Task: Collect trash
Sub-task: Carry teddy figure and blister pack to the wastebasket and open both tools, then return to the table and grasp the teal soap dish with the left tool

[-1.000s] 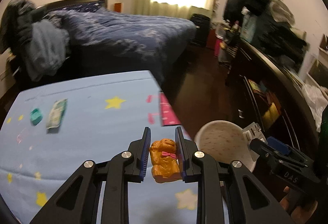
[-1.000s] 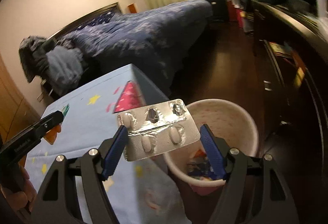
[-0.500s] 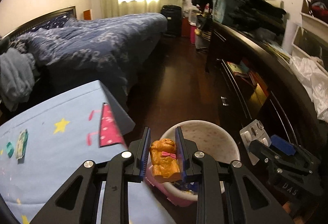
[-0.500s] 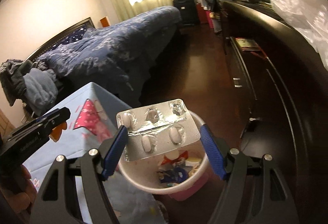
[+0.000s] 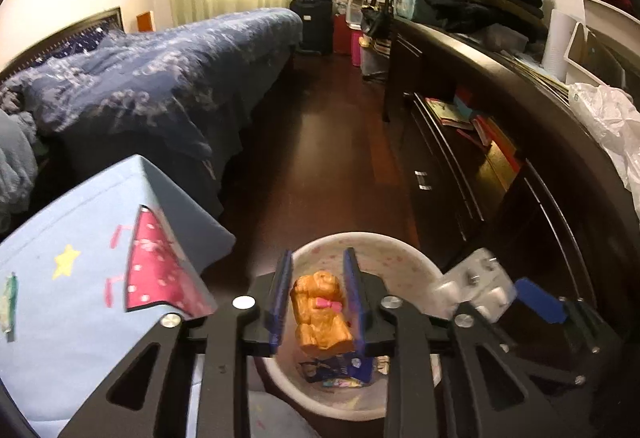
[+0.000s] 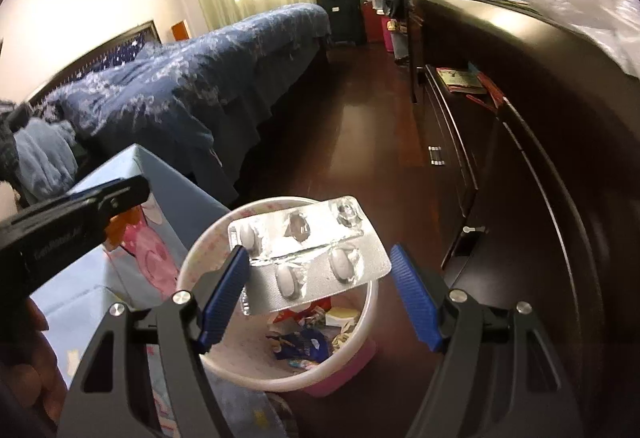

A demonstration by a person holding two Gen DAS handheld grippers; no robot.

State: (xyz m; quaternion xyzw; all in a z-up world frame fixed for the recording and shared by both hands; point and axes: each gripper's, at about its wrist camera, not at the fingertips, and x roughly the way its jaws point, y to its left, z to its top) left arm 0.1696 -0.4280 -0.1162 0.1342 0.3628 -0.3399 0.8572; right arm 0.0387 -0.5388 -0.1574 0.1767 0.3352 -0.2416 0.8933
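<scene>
Left gripper (image 5: 316, 302): our jaws have just been opening, and the orange dog figurine (image 5: 320, 312) sits between the blue pads with a visible gap on the left side; on the right it lies against or just beside the pad, can't tell if it presses, so we read it as released, not clamped. It hangs right over the mouth of the white bin (image 5: 400, 250), which stands on the dark floor just beside the corner of the light-blue star-print tablecloth (image 5: 80, 278). Right gripper (image 6: 320, 290): jaws have also just widened; the silver blister pack (image 6: 308, 258) lies between the pads, its left edge touching the left pad, right edge clear of the right pad, so it isn't pinched. The pack is tilted and also sits over the bin (image 6: 208, 238). Bin contents: crumpled wrappers, blue and red foil scraps (image 6: 304, 342), a yellowish piece. From the right view, our left gripper (image 6: 76, 222) is at the left edge, over the tablecloth corner. Dark dresser (image 6: 540, 157) runs along the right, bed with blue duvet (image 6: 180, 89) behind.
</scene>
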